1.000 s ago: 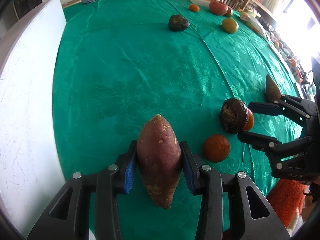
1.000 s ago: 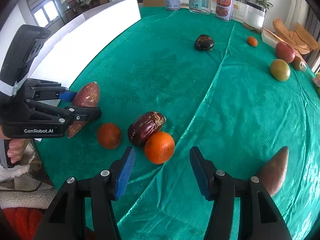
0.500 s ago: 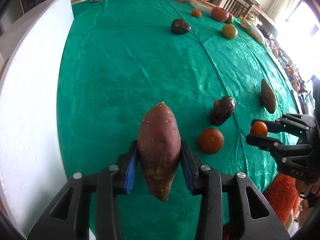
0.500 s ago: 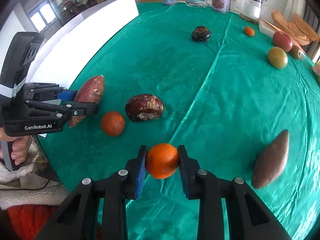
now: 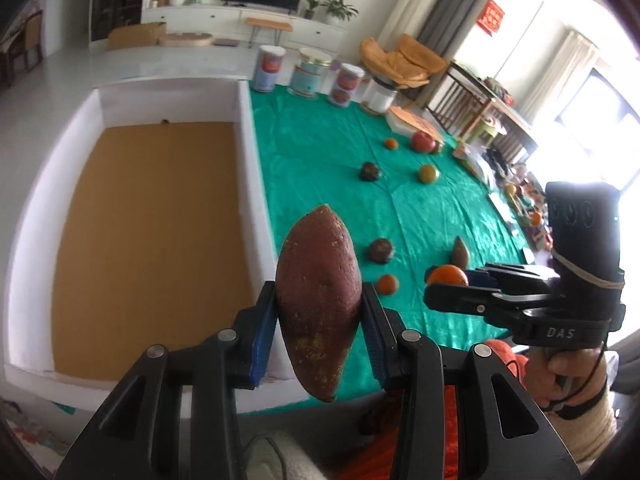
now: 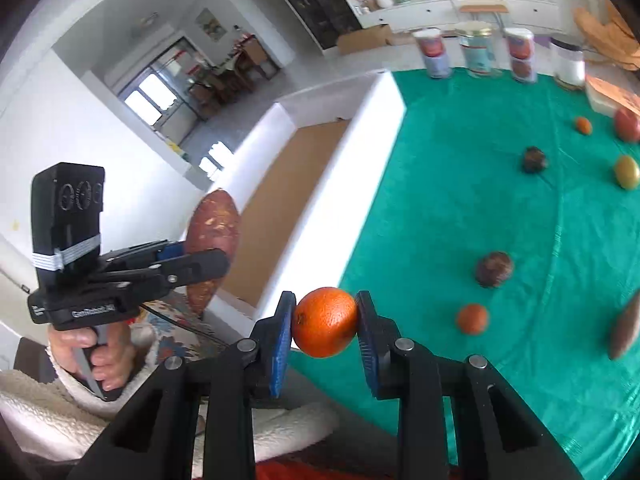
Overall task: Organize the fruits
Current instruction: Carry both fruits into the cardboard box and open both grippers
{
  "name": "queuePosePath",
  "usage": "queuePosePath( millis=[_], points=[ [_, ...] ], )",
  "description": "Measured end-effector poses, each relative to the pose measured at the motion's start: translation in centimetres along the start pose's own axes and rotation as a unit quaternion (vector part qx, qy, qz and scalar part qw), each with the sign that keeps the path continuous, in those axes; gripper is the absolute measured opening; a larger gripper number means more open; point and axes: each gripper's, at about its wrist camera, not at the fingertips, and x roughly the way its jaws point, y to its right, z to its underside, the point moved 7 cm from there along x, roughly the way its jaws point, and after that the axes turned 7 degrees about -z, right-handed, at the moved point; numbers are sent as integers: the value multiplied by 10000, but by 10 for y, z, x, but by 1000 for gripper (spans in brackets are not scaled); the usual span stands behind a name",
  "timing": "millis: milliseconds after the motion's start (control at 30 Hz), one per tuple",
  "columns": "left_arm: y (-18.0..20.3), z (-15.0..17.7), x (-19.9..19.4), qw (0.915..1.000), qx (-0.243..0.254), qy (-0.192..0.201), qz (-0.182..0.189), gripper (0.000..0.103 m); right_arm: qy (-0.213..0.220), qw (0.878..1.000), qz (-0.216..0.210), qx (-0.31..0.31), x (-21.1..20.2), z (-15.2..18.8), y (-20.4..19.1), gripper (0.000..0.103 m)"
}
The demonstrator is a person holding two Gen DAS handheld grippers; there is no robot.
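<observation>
Pinching a sweet potato (image 5: 319,300) in the left gripper (image 5: 319,328), long axis upright, pointed tips up and down, hanging above the near corner of the white box (image 5: 250,184). Squeezing an orange (image 6: 325,322) in the right gripper (image 6: 325,330) over the table edge. Reading "DAS" on the right gripper, a blurred "GenRobot.AI" on the left. Lying on the green cloth (image 5: 320,160): two dark fruits, two small oranges, one sweet potato. Standing behind: three tins (image 5: 308,73).

"DAS" on right tongs (image 5: 446,278)
</observation>
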Motion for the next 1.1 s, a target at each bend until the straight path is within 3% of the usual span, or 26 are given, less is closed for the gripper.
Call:
queuePosePath(
  millis=[167, 267, 433, 533, 600, 733, 867, 933, 1000, 1100],
  points=[
    [-81, 13, 18, 9938, -467, -147, -994, 41, -458, 9984, -238, -235, 79, -12, -42, 30],
    [-114, 27, 37, 9885, -641, -321, -1333, 41, -745, 9967, -150, -283, 119, -11, -48, 31],
    [-133, 36, 54, 9832, -694, -417, -1635, 43, -970, 9947, 175, -278, 152, -8, -39, 35],
    [-132, 33, 47, 9811, -635, -202, -1816, 58, -828, 9962, 183, -178, 145, -10, -31, 46],
    [-122, 25, 43, 9810, -532, -3, -1864, 61, -693, 9973, 198, -114, 133, -12, -24, 46],
    [-79, 9, 32, 9850, -214, 573, -1612, 68, -460, 9980, 388, -197, 85, -5, -7, 52],
    [-17, 0, 36, 9871, 406, 1066, -1124, 75, -462, 9961, 739, -110, 14, 30, 21, 60],
    [4, -3, 48, 9826, 745, 1212, -1193, 77, -443, 9937, 1026, 19, -29, 52, 36, 61],
    [16, -3, 68, 9760, 1089, 1168, -1484, 77, -379, 9890, 1417, 200, -77, 74, 56, 63],
    [22, 7, 93, 9743, 1339, 818, -1618, 77, -187, 9763, 2098, 501, -149, 106, 74, 66]
  ],
)
